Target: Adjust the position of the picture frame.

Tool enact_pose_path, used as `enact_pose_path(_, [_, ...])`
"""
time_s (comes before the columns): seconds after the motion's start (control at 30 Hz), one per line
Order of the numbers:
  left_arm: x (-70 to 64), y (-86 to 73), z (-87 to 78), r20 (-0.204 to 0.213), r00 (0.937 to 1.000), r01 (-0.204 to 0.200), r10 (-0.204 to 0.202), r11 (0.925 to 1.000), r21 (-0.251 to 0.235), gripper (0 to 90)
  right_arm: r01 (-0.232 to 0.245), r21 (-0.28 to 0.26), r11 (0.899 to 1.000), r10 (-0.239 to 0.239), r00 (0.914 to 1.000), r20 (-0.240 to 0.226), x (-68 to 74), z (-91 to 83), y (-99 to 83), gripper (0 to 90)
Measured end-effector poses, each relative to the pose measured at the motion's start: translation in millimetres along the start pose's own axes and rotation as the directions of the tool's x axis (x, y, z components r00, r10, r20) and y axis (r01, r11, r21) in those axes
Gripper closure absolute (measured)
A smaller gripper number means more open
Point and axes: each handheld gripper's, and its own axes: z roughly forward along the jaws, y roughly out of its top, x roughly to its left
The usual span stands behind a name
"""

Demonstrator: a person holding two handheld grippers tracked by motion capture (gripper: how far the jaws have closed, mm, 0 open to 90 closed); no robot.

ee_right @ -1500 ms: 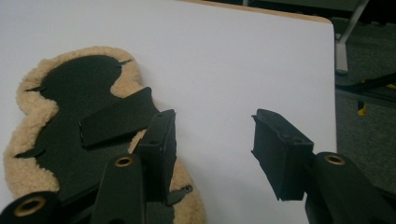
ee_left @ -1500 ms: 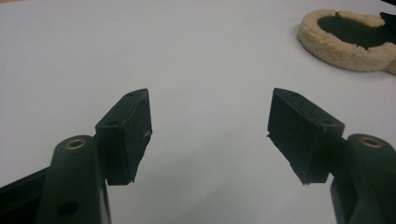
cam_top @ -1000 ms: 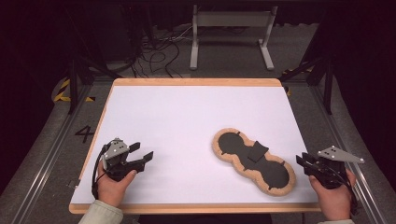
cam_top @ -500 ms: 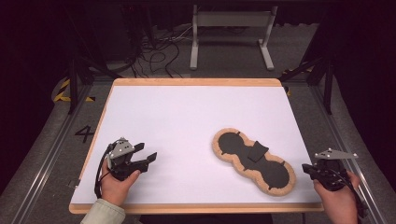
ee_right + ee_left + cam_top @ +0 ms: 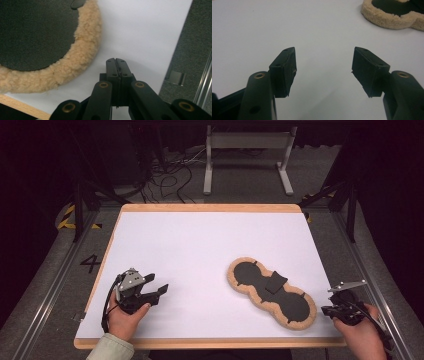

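since the right gripper (image 5: pixel 334 310) backed off w/ jaws together, left gripper (image 5: pixel 159 292) jaws apart, the tan fleece-edged double-round black pad (image 5: pixel 272 290) lies untouched on the bench (image 5: pixel 200 245) imo.

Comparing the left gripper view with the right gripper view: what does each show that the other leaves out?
Left gripper view: the left gripper with jaws wide apart, nothing between them. Right gripper view: the right gripper with jaws pressed together on nothing, a wooden table edge and grey floor. Both: the white tabletop and the fleece-rimmed black pad.
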Motion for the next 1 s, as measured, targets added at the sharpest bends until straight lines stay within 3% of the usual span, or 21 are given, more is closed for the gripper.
enact_pose_path(0.13, [-0.5, 0.2, 0.5, -0.001, 1.0, -0.005, 0.005, 1.0, -0.001, 36.9, 0.016, 0.033, 0.999, -0.016, 0.9998, -0.015, 6.8, 8.2, 1.9, 90.0])
enact_pose_path(0.2, [-1.5, 0.3, 1.8, 0.005, 1.0, 0.005, -0.005, 1.0, -0.003, 36.9, 0.031, 0.041, 0.999, -0.031, 0.9995, 0.001, 10.7, 7.9, 4.3, 90.0])
enact_pose_path(0.23, [-2.0, 0.6, 2.4, 0.008, 1.0, 0.001, -0.001, 1.0, 0.0, 37.1, 0.031, 0.042, 0.999, -0.03, 0.9994, -0.019, 12.8, 8.1, 5.6, 90.0])
enact_pose_path(0.37, [-4.5, 1.2, 4.6, 0.01, 0.9998, -0.02, 0.02, 0.9998, 0.009, 37.4, 0.041, 0.061, 0.997, -0.042, 0.999, 0.016, 20.8, 9.2, 10.8, 90.0])
enact_pose_path(0.43, [-4.6, 1.4, 5.5, 0.012, 0.9996, -0.025, 0.025, 0.9996, 0.012, 37.4, 0.035, 0.057, 0.998, -0.036, 0.9992, 0.018, 23.4, 10.0, 13.7, 90.0])
enact_pose_path(0.57, [-5.1, 1.6, 7.5, 0.015, 0.9996, -0.025, 0.025, 0.9996, 0.014, 37.4, 0.07, 0.044, 0.997, -0.07, 0.9975, 0.013, 35.4, 15.1, 26.5, 90.0])
enact_pose_path(0.8, [-5.7, 1.6, 7.9, 0.017, 0.9996, -0.023, 0.023, 0.9995, 0.022, 37.4, 0.15, 0.028, 0.988, -0.15, 0.9887, -0.007, 63.6, 25.9, 52.8, 90.0])
enact_pose_path(1.0, [-4.7, 1.4, 8.2, 0.016, 0.9993, -0.033, 0.032, 0.9991, 0.027, 37.2, 0.218, 0.011, 0.976, -0.218, 0.9758, -0.018, 92.3, 36.5, 77.1, 90.0])
